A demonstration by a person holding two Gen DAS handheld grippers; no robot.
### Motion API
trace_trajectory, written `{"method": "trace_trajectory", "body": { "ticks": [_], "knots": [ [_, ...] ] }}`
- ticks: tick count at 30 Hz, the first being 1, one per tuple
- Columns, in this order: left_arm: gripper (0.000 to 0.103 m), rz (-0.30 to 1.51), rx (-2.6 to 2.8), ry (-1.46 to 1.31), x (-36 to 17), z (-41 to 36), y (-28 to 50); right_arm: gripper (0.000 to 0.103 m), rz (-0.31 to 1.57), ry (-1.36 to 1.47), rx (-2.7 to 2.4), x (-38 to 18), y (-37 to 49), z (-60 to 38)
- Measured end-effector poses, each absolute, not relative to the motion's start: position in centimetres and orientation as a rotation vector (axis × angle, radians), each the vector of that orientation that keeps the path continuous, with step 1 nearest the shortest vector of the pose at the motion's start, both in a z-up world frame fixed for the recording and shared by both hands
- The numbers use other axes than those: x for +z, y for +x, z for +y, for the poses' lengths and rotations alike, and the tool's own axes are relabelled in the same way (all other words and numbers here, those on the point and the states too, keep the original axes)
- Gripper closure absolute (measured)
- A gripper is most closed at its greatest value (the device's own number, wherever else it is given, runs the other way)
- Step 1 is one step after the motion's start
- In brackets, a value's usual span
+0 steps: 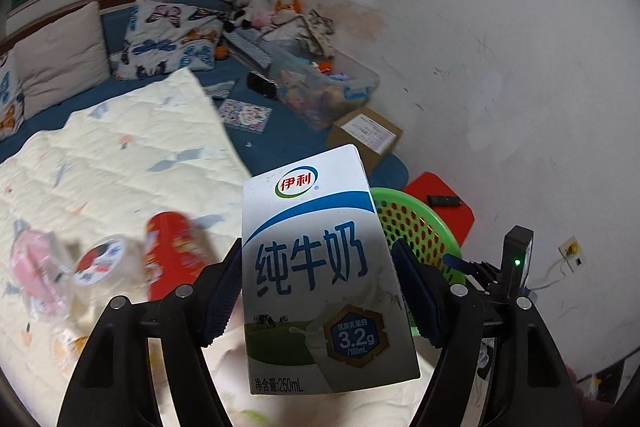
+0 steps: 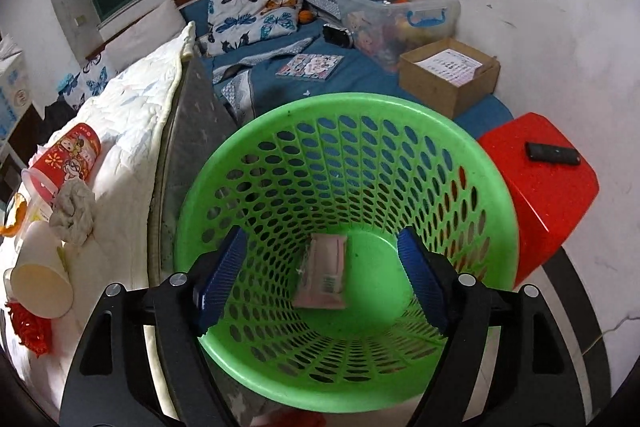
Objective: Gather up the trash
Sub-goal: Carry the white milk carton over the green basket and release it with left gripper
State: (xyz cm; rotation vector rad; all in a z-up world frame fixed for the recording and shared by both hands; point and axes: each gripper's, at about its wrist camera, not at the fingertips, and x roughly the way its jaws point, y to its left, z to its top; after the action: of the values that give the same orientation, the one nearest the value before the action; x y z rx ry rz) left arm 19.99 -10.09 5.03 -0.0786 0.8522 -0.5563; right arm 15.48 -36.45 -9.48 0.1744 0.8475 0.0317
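- step in hand, as i judge it: carry the white and blue cardboard milk carton [image 1: 320, 267] over to the round green perforated plastic basket [image 2: 492, 195] and drop it in.
- to do that well i'd bring the left gripper [image 1: 320, 291] over the middle of the rim before letting go. in the left wrist view the basket shows only as a sliver at about 3 o'clock of the carton, so i judge there is some way to travel.
- i'd keep the carton upright and let it fall straight, clear of the rim.
- left jaws: about half spread and pinching the carton, one blue ribbed pad on each narrow side; the carton sits square between them.
- right gripper [image 2: 322, 273]: jaws spread wide, nothing between the pads, hanging over the basket mouth.
- a flat pink packet [image 2: 322, 273] lies on the basket floor, apart from the pads.
- left to collect on the pale quilted blanket [image 2: 132, 115], at 9 o'clock of the basket: a red printed tube can [image 2: 66, 157], a crumpled grey wad [image 2: 74, 211] and a white paper cup [image 2: 40, 283].
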Motion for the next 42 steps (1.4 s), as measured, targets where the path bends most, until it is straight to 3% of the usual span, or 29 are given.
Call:
{"method": "trace_trajectory", "body": {
  "ticks": [22,26,31,42],
  "knots": [
    [0.032,1.097,-0.644,0.065,-3.5,-27.8,24.8,0.024,0.785,0.31,-0.055,-9.4,8.5,-43.6],
    [0.017,1.136,-0.655,0.001,-5.1,-28.0,25.5,0.024,0.796,0.316,-0.053,-9.9,8.1,-43.7],
    [0.017,1.125,-0.649,-0.004,-5.1,-27.2,24.7,0.024,0.801,0.307,-0.039,-9.8,8.0,-43.1],
    [0.018,0.92,-0.598,0.024,1.2,-20.3,20.2,0.024,0.75,0.242,0.044,-6.6,7.2,-39.1]
  ]
}}
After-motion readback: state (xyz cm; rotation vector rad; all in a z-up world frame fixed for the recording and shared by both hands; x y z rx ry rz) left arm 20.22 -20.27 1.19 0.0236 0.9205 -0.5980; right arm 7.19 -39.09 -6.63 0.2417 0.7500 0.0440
